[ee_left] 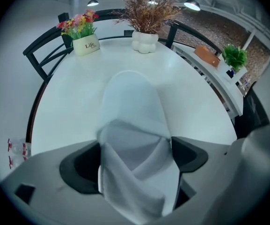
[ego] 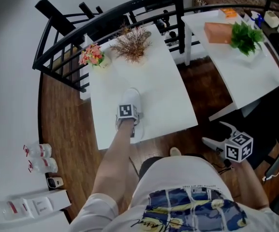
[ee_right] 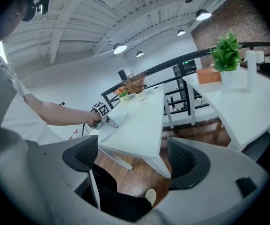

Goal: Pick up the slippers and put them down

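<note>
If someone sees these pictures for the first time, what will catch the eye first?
First, the white slipper lying on the white table, with the left tool closed on its near end. Next, the right tool, open and empty, held off the table above the wooden floor. At the table's far end stand a pot of pink flowers and a pot of dried brown plants.

White short-sleeved T-shirt (ego: 178, 178) printed with a blue-and-yellow check and black script; dark trousers (ego: 149, 166). Light grey left gripper (ee_left: 135, 161) and right gripper (ee_right: 134, 158), dark-padded, each bearing a black-and-white marker cube.
</note>
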A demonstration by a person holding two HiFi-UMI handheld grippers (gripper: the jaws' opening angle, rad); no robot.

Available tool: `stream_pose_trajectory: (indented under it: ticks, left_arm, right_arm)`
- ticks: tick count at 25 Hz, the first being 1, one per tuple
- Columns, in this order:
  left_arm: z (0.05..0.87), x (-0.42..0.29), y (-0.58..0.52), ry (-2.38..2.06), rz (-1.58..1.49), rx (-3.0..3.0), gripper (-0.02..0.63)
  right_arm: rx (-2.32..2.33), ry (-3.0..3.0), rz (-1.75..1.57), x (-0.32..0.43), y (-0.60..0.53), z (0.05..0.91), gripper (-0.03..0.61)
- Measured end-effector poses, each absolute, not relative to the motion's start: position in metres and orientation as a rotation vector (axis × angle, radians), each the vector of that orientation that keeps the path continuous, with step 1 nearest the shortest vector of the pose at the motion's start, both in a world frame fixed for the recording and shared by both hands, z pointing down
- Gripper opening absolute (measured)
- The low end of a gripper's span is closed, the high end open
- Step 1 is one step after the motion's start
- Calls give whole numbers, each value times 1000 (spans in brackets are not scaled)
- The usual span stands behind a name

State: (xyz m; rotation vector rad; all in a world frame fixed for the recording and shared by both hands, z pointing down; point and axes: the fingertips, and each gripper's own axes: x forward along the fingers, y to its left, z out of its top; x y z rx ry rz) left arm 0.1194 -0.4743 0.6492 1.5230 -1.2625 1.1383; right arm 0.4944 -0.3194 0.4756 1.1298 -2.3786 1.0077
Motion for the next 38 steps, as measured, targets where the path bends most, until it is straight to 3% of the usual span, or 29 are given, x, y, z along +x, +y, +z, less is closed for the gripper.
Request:
stream_pose_trajectory:
  ticks: [8, 20, 30, 38]
  left_arm:
    - [618, 114, -457, -1263, 1028, 1599, 454]
    - [554, 28, -370, -1384, 911, 1609, 426]
    - [534, -89, -229, -1509, 762, 1478, 425]
    - [529, -205, -74, -1600, 647, 1365, 425]
  right_arm:
    - [1034, -2428, 970, 466, -331, 472, 479]
    - [682, -2497, 867, 360, -309, 474, 479]
    - [398, -2499, 782, 233, -248, 477, 479]
    - [183, -2491, 648, 101, -130, 467, 479]
